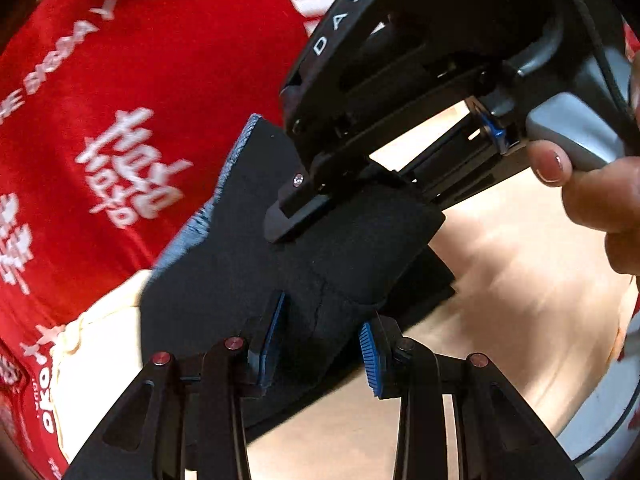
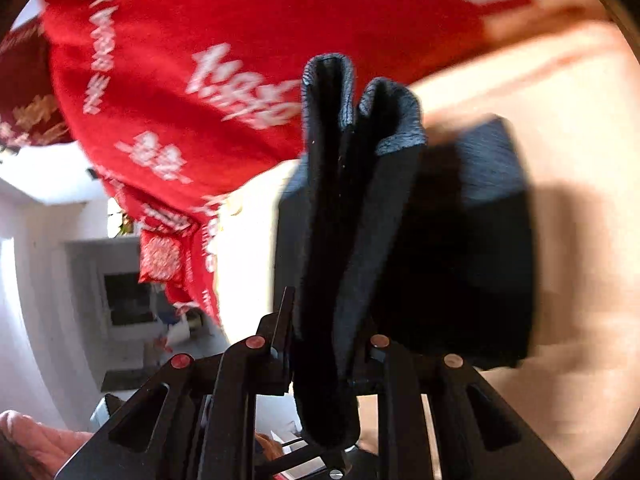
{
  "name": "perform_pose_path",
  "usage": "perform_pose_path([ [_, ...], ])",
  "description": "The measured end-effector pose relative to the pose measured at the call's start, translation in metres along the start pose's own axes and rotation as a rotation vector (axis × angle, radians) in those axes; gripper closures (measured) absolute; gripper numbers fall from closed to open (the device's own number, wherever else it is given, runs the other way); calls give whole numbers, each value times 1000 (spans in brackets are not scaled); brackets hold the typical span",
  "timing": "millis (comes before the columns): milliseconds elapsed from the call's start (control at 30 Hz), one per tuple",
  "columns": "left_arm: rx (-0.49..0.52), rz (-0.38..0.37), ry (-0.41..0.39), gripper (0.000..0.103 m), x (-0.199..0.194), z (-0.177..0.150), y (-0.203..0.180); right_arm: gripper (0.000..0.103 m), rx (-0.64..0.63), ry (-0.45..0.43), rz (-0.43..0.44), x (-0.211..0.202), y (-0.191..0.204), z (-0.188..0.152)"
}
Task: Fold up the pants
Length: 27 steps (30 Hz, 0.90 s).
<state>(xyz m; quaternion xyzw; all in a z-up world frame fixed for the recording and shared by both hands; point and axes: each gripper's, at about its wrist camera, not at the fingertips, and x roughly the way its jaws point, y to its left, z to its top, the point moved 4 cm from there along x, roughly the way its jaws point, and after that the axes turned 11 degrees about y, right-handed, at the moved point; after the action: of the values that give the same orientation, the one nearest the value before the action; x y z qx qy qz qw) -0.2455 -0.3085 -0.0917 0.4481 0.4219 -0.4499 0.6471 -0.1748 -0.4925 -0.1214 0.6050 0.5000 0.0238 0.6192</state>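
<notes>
From left wrist, right tongs point(image 1: 296, 216) pinching pants point(image 1: 240, 280)

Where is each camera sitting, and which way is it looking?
Left wrist view: rides on the left hand-held gripper, looking along its blue-padded fingers at the folded dark fabric pants; the right hand-held gripper and a bare hand show.
Right wrist view: rides on the right hand-held gripper, looking up along the pants' bunched layers clamped between its fingers.
Both views share the pants, the red printed shirt and the pale tabletop.
</notes>
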Motion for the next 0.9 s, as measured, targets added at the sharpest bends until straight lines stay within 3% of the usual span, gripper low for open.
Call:
perform_pose_path([
  [200,57,5,93,67,28,-5,-18,82,73,-5,-29,23,-37,-4],
  [267,67,-1,113,47,28,-11,-18,81,75,-12,-56,27,-36,-6],
  [333,49,-19,124,34,21,-18,-10,78,82,-23,-89,28,-36,-7],
  [433,19,-25,125,31,9,-26,8,77,61,-38,-147,29,-33,-7],
  [500,-28,-36,144,31,4,-31,24,76,32,-53,-203,29,-27,-8],
  [633,-230,-83,228,31,11,-45,77,70,15,-79,-279,30,-19,-10],
  [767,-366,-23,304,31,25,-62,120,65,4,-105,-365,28,-15,-16],
  [900,-441,-28,317,31,28,-71,143,56,-34,-121,-477,30,-10,-24],
])
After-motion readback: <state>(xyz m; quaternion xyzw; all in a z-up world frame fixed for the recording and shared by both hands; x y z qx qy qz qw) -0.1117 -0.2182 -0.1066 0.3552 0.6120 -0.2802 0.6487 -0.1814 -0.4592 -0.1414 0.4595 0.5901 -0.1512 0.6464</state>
